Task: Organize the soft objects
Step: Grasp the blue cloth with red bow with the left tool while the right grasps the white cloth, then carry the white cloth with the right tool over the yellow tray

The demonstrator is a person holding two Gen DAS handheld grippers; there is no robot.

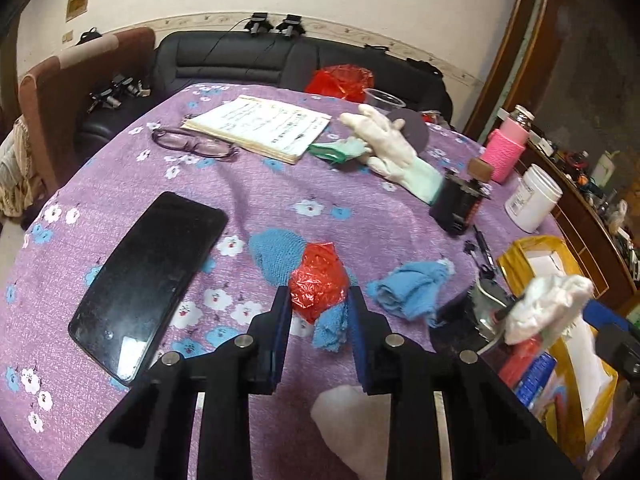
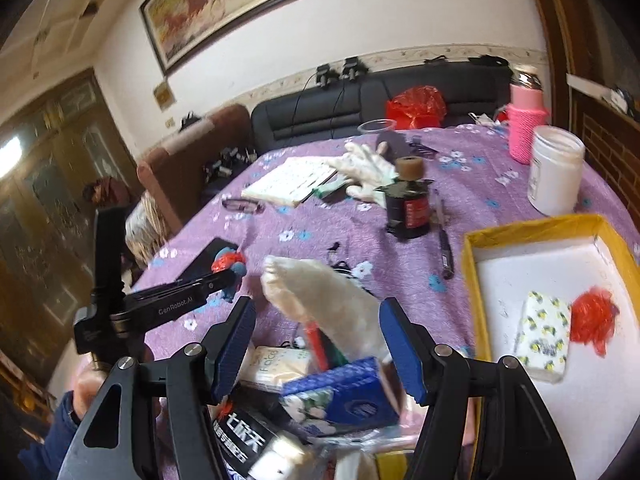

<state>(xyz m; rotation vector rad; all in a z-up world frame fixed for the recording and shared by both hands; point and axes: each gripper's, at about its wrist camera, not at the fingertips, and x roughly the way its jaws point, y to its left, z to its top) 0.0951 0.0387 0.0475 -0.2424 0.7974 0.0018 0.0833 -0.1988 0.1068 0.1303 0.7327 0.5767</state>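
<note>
My left hand-held gripper point(image 1: 318, 300) is closed on a red crumpled plastic wad point(image 1: 318, 280) with blue cloth point(image 1: 330, 328), above the table point(image 1: 260, 200). At 3 o'clock, my right hand-held gripper point(image 2: 318, 344) stands open; a white fluffy cloth point(image 2: 320, 292) lies between its fingers, unpressed. The yellow box point(image 2: 532, 228) sits at its 2 o'clock.

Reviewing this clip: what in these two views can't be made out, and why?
- Left wrist view: the blue cloth under the red plastic wad is partly hidden by the wad and the left gripper.
- Left wrist view: the yellow box is cut off by the right edge; its contents are blurred.
- Right wrist view: the white furry thing is motion-blurred; the right gripper does not grip it.
</note>
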